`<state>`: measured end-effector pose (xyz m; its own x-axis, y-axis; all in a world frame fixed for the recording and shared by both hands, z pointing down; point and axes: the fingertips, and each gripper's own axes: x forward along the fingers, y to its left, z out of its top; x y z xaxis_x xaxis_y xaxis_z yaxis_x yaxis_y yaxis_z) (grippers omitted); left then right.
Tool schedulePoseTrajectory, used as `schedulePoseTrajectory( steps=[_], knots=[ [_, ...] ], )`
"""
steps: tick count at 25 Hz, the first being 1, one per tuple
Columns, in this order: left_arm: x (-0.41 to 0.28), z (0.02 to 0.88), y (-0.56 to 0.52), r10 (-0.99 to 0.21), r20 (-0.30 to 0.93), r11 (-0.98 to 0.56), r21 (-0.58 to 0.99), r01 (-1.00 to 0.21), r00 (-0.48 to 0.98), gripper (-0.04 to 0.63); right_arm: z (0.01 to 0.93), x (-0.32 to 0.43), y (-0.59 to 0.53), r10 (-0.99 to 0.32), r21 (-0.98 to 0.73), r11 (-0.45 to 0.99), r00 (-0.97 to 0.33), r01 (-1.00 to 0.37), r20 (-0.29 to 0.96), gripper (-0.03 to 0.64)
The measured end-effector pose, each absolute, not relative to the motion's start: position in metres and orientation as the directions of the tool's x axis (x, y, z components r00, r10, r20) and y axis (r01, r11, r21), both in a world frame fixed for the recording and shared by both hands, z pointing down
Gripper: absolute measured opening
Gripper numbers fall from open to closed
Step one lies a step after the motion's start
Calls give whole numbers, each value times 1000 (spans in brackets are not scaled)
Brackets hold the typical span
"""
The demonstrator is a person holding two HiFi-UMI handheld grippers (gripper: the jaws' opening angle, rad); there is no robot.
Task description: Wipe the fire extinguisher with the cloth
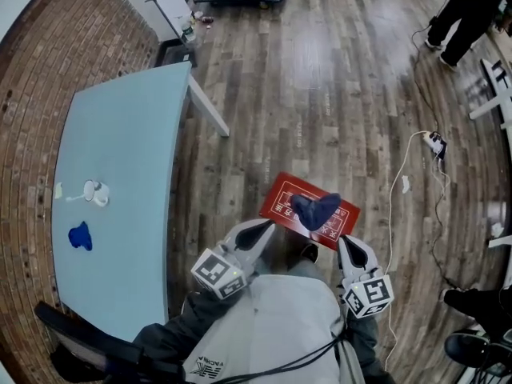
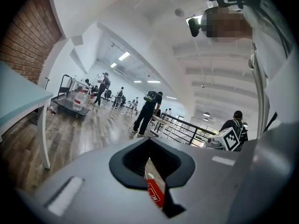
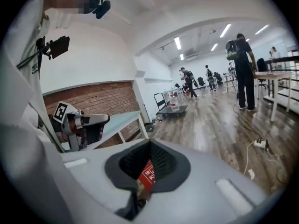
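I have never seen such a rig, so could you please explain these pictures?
There is no robot: a person holds a hand-held gripper in each hand. The head view looks down from the person's head at the left hand-held gripper and the right hand-held gripper. The other two views ride on those grippers and look along their jaws; both are shut and empty. On the wooden floor lies a red box with a dark blue cloth on it. The light-blue table bears a blue blob and a small white object.
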<state>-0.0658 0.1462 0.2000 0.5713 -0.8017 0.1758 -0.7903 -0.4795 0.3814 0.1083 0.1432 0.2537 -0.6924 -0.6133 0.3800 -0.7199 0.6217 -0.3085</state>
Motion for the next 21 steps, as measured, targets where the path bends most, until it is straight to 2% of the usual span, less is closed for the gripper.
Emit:
schedulePoseTrajectory(
  steps=[9, 21],
  knots=[
    [-64, 177, 128, -731, 108, -592, 390, -705, 674, -5, 227, 88, 145, -676, -232, 600, -640, -766, 365, 2],
    [-57, 196, 128, -659, 118, -638, 436, -635, 743, -5, 235, 96, 155, -735, -198, 513, -546, -835, 403, 2]
  ],
)
